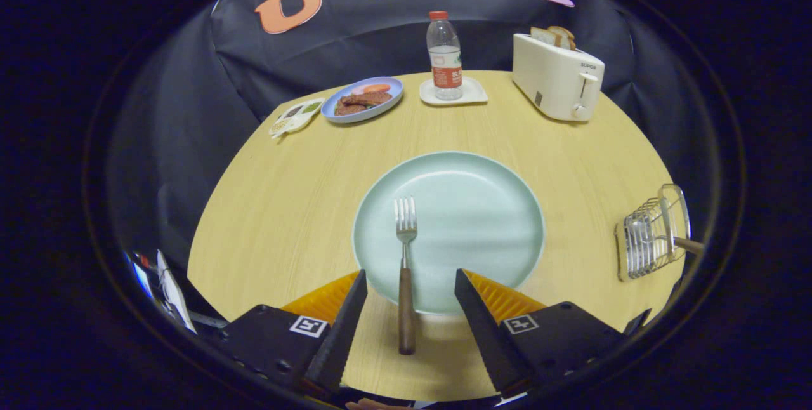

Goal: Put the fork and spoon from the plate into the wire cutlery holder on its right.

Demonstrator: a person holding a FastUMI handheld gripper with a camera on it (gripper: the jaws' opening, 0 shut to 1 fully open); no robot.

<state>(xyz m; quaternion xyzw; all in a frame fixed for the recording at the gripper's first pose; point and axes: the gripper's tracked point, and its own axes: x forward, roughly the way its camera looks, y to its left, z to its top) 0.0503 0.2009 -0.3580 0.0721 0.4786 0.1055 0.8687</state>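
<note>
A pale green plate lies on the wooden table just ahead of my fingers. A fork with a brown wooden handle rests on its left part, tines pointing away, and its handle runs over the near rim onto the table between my fingers. My gripper is open, one finger on each side of the fork handle, touching nothing. The wire cutlery holder stands to the right of the plate near the table edge, and a wooden handle sticks out of it to the right.
At the back of the table stand a white toaster with bread in it, a water bottle on a small white tray, a blue plate of food and a small sauce dish. The table's left edge drops off beside my left finger.
</note>
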